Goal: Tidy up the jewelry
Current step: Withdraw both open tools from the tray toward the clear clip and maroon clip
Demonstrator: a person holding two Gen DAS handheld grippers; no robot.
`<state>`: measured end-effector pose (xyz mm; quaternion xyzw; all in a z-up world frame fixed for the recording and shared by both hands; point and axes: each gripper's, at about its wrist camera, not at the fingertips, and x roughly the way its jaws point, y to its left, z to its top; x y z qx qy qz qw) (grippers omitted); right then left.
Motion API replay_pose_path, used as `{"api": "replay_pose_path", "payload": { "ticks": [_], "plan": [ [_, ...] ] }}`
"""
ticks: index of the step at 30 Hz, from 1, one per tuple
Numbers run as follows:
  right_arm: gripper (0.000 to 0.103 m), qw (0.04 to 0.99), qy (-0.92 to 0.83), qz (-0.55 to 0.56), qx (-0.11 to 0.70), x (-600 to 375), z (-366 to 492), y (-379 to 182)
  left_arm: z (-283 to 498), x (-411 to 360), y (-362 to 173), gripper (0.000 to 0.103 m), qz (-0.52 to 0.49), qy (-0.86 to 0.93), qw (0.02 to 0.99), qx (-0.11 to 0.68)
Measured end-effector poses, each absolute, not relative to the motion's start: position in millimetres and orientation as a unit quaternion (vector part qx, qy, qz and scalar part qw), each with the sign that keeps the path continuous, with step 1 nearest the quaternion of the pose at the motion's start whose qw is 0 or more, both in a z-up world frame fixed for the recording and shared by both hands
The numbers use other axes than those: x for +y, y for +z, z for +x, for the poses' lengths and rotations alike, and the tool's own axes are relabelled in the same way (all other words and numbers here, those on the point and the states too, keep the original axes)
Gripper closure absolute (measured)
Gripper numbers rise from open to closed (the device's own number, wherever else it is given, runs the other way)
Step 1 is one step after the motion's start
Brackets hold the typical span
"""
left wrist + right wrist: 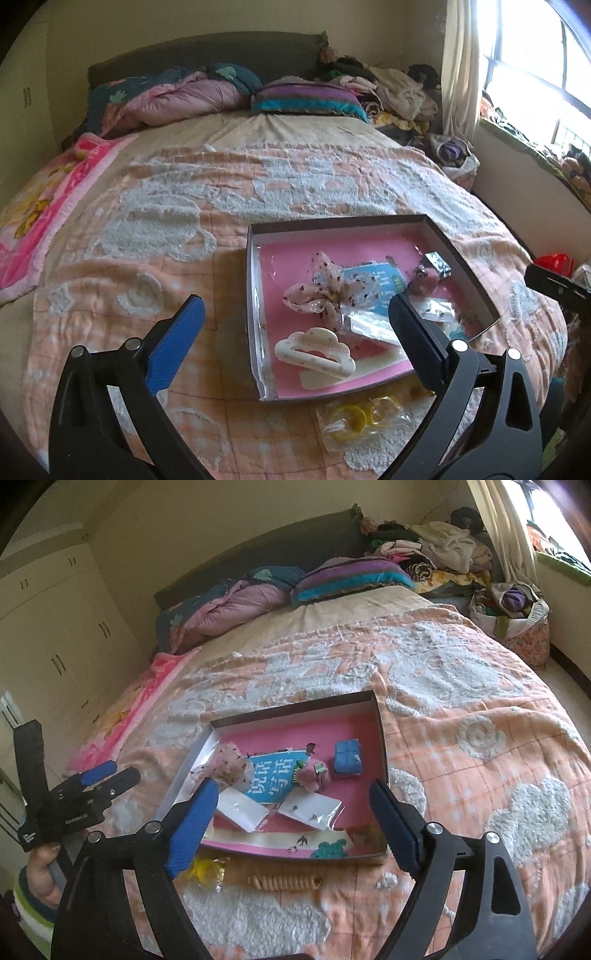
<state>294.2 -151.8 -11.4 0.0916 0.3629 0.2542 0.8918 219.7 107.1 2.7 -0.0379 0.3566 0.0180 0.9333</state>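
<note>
Both grippers, left (pixel 295 321) and right (pixel 295 799), hover wide open and empty above the box's (pixel 465 254) near edge; bagged yellow rings (pixel 358 417) lie outside, nearest the left.

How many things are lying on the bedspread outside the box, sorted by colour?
Yellow: 1, the bag of yellow rings
Peach: 1, the coiled hair tie
Total: 2, both just in front of the box on the bedspread.
</note>
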Motion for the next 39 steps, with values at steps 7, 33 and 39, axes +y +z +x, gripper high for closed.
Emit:
{"api": "replay_pose_path", "payload": {
  "ticks": [7,33,39],
  "plan": [
    [0.020,0.896,0.266,0.077,0.346,-149.2,276.5,5.2,201.7,98.3,18.3,0.010,-0.040,0.004,0.941,0.335],
    [0.013,0.910,0.274,0.073,0.302,-197.6,203.6,50.6,131.4,58.7,40.0,0.010,-0.062,0.010,0.951,0.302],
    [0.013,0.911,0.281,0.068,0.295,-203.6,184.5,56.2,113.3,49.1,49.4,0.010,-0.052,0.015,0.953,0.297]
  ]
}}
